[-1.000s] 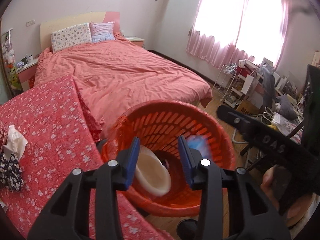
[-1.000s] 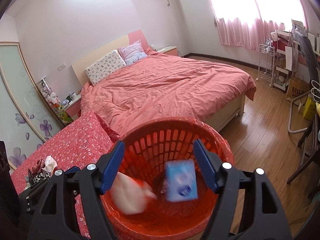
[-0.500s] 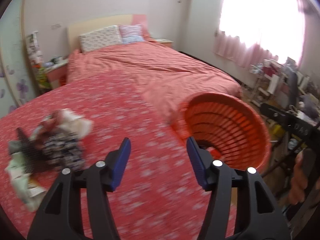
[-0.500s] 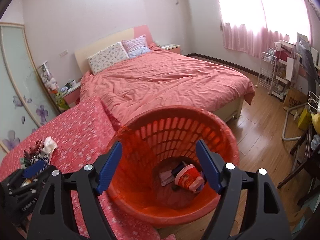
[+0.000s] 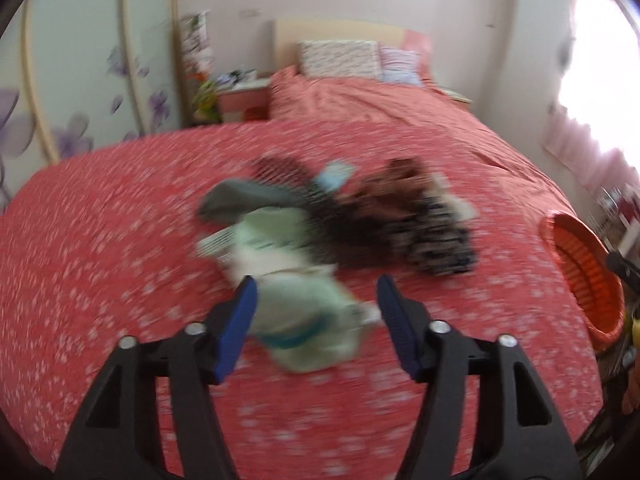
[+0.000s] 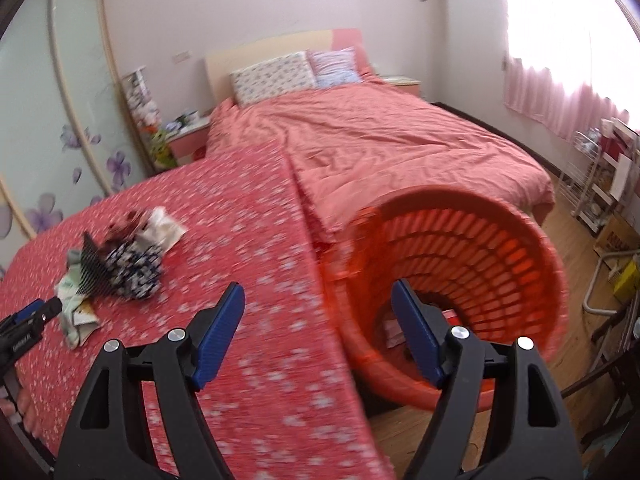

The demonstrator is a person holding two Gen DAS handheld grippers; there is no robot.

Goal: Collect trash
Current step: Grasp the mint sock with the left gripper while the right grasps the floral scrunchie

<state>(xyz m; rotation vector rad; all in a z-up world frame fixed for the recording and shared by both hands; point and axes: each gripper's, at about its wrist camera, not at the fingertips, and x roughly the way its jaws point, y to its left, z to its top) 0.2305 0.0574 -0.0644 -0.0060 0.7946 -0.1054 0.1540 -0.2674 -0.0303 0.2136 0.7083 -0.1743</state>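
Observation:
A pile of trash [image 5: 328, 220] lies on the red floral tablecloth [image 5: 100, 240]: a pale green wrapper [image 5: 304, 320], dark patterned pieces and white paper. My left gripper [image 5: 316, 300] is open, its blue jaws either side of the green wrapper's near end; blur hides whether they touch it. The pile also shows in the right wrist view [image 6: 116, 264], with the left gripper's tip [image 6: 36, 312] beside it. My right gripper [image 6: 320, 300] is open and empty over the table edge beside the orange basket [image 6: 520, 240], which holds some trash [image 6: 396, 326].
The orange basket [image 5: 588, 276] stands off the table's right edge. A bed with a pink cover [image 6: 380, 140] lies beyond the table. A nightstand [image 6: 184, 136] and a sliding wardrobe door [image 6: 48, 120] are at the left. A wire rack [image 6: 600, 184] stands by the window.
My left gripper has swung left from the basket to the trash pile. My right gripper has shifted left from over the basket toward the table edge. The dropped items now lie in the basket.

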